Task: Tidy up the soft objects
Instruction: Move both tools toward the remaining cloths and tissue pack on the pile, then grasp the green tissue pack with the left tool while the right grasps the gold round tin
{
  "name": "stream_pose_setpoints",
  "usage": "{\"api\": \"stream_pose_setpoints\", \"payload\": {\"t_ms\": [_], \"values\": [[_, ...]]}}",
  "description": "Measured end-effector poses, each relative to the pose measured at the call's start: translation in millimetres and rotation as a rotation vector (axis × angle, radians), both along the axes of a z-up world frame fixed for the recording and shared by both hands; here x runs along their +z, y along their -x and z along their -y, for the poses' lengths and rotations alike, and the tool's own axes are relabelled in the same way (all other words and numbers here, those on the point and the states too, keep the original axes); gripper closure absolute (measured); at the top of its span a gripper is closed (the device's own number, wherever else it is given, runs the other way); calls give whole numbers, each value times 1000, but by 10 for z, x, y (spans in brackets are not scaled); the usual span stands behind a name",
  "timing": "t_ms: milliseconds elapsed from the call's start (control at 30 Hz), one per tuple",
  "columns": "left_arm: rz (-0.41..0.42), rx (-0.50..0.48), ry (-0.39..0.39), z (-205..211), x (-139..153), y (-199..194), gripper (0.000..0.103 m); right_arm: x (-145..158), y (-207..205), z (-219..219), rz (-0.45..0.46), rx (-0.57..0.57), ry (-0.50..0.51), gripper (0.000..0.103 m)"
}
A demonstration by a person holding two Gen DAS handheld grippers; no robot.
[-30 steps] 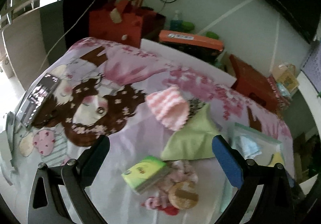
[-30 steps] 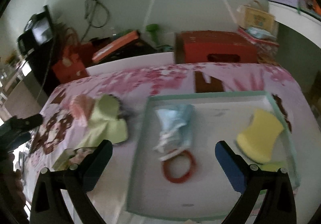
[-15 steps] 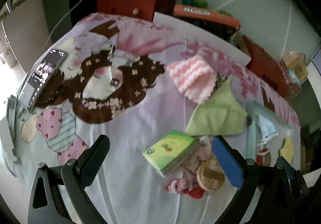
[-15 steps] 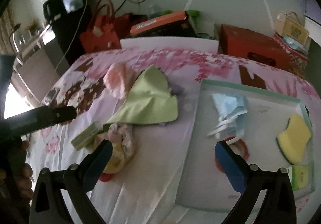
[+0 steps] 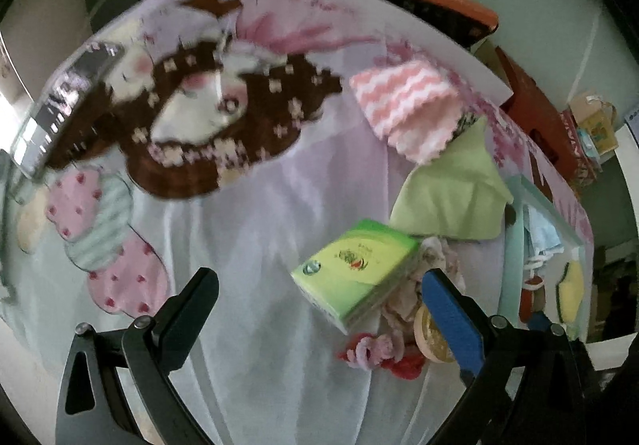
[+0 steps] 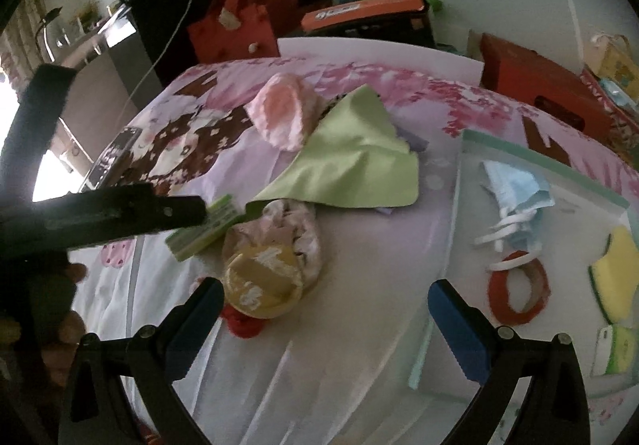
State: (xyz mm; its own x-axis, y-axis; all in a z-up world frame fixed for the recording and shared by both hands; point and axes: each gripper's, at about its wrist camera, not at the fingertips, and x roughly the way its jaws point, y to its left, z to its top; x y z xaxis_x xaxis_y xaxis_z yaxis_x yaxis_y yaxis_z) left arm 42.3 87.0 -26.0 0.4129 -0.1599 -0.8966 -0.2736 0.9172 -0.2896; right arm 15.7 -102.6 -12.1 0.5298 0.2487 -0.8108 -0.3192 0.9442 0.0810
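Soft things remain heaped mid-bed as both tongs, left (image 5: 315, 309) and right (image 6: 325, 311), jaws spread and empty, have swung from the tray (image 6: 451, 245) at the right edge toward the tissue pack (image 5: 353, 271), likely next pick.

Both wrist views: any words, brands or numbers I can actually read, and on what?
No text can be read for certain.
Green tissue pack: round logo and a picture, print too blurred.
Orange box: white label with dark lettering, too small to read.
Phone: lit screen, content smeared.
Yellow round tin: pale marks, no letters legible.
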Motion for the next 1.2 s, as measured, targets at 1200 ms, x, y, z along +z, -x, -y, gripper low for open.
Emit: {"api": "stream_pose_setpoints", "payload": {"t_ms": [1200], "values": [[-31, -63, 51, 114, -258, -236, 22, -270, -73, -206, -105, 32, 10, 0]]}}
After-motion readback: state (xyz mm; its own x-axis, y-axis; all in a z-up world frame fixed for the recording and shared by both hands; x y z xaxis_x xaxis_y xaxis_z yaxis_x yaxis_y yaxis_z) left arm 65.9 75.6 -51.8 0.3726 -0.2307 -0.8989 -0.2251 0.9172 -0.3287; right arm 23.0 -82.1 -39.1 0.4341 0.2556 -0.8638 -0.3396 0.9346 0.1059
